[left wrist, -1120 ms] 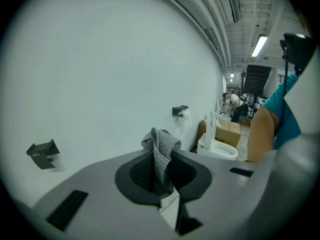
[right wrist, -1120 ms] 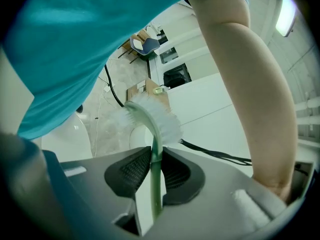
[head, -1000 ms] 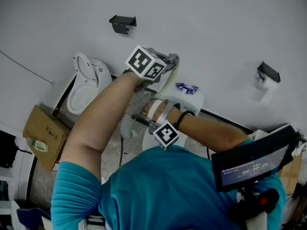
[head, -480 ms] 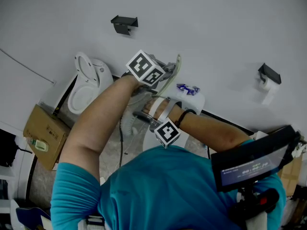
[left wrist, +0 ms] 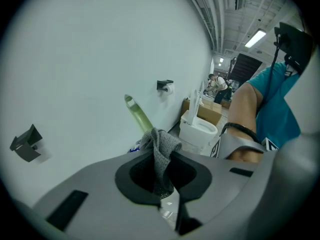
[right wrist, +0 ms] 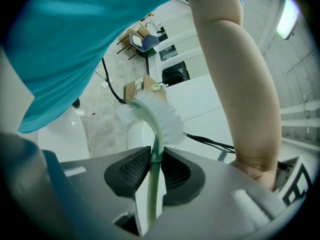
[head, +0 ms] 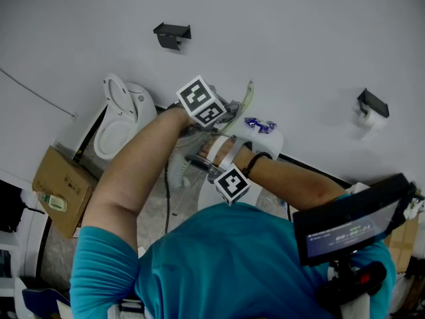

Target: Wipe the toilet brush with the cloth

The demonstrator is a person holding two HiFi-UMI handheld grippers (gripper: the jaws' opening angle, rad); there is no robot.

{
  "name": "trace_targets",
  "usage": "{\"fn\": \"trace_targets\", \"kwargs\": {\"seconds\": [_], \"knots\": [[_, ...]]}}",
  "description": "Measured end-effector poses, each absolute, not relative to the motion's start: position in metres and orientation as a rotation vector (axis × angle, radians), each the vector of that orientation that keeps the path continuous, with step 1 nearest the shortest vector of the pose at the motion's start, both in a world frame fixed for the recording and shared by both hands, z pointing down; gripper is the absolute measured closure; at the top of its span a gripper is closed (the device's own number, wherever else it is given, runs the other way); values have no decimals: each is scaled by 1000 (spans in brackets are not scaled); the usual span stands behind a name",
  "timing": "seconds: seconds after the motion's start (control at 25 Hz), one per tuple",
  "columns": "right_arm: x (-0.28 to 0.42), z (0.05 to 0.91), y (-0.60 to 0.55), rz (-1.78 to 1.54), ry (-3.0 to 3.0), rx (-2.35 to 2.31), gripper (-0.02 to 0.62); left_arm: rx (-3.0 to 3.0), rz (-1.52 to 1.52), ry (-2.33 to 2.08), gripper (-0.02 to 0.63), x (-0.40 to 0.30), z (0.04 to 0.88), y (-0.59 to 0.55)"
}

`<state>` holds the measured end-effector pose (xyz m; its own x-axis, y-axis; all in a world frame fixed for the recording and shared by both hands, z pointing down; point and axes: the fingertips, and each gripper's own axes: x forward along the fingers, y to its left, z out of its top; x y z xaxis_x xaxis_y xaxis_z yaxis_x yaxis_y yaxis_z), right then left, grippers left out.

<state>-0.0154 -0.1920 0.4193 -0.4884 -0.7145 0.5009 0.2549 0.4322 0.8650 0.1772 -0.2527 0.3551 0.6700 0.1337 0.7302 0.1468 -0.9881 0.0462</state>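
Note:
The toilet brush has a pale green handle [head: 247, 95] and white bristles [head: 174, 170]. My right gripper [head: 199, 161] is shut on the handle [right wrist: 153, 171] just below the bristles [right wrist: 162, 115], which point away past its jaws. My left gripper [head: 228, 111] is shut on a grey cloth [left wrist: 160, 148], bunched between its jaws and wrapped on the handle. The handle's free end [left wrist: 137, 113] sticks out beyond the cloth toward the white wall. The two forearms cross in the head view.
A white toilet [head: 119, 115] stands at the left wall, another [head: 269, 140] under my hands with a blue wrapper [head: 259, 122] on it. A cardboard box [head: 58, 188], a floor cable [head: 167, 208], black wall brackets [head: 171, 33] and a paper holder [head: 372, 104] are around.
My left gripper has slid down the handle with the cloth, so more of the green handle end shows above it. The right gripper and brush have stayed put.

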Motion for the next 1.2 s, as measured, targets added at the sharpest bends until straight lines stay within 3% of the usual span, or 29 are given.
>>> {"fn": "trace_targets", "kwargs": {"seconds": [0.84, 1.04, 1.2], "knots": [[8, 419, -199, -1204, -1672, 430, 531, -2815, -1454, -445, 568, 141, 381, -238], [11, 406, -199, -1157, -1742, 470, 531, -3046, -1312, -391, 568, 138, 370, -252], [21, 373, -203, -995, -1950, 610, 531, -3244, -1131, -106, 568, 108, 360, -298]]}}
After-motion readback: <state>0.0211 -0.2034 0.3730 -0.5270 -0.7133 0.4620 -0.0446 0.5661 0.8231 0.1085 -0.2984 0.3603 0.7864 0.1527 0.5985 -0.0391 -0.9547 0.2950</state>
